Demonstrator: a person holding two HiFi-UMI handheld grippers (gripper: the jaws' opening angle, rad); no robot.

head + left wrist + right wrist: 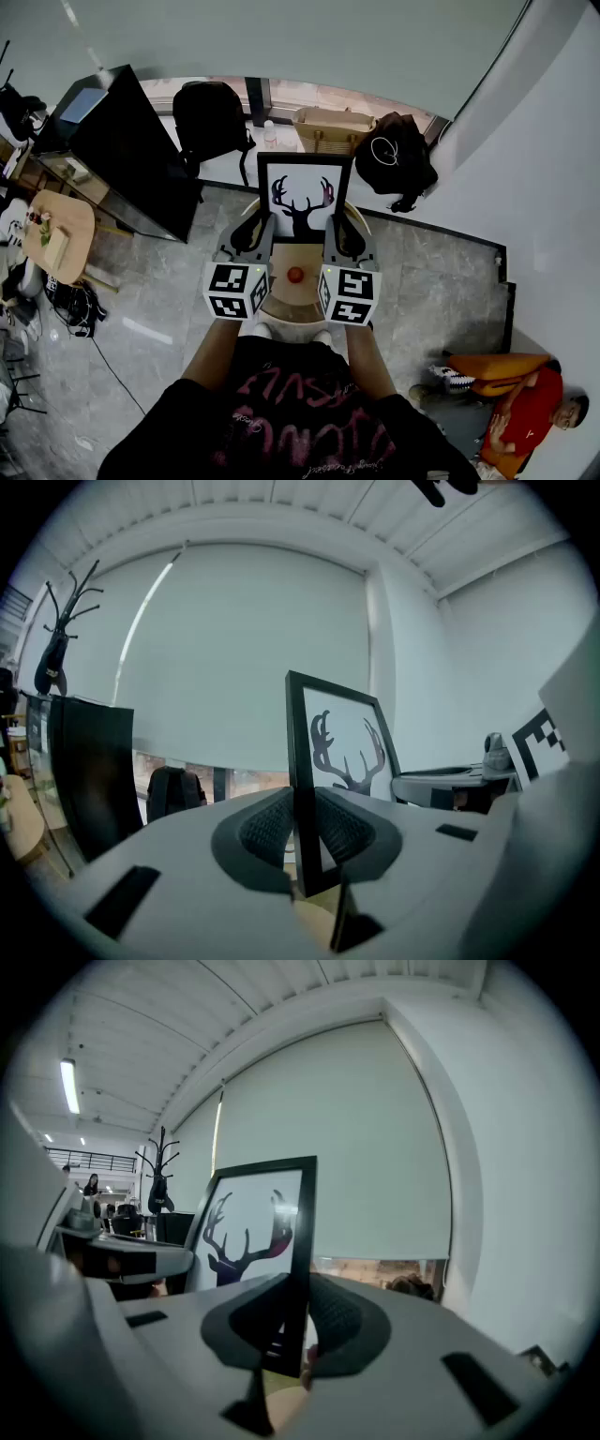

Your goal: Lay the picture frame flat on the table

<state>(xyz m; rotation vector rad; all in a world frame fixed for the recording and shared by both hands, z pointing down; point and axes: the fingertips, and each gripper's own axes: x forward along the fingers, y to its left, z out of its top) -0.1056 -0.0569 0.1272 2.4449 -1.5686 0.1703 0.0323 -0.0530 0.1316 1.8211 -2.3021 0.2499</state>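
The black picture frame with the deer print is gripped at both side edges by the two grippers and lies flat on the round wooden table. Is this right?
Not flat: the black picture frame with the deer print stands upright, as the left gripper view shows. The left gripper and right gripper do grip its side edges, over the round wooden table.

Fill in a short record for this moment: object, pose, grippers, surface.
object: picture frame, deer-antler print
pose: upright, not yet flat
left gripper: shut on the frame's left edge
right gripper: shut on the frame's right edge
surface: small round wooden table, small red object on it
contact with table: cannot tell
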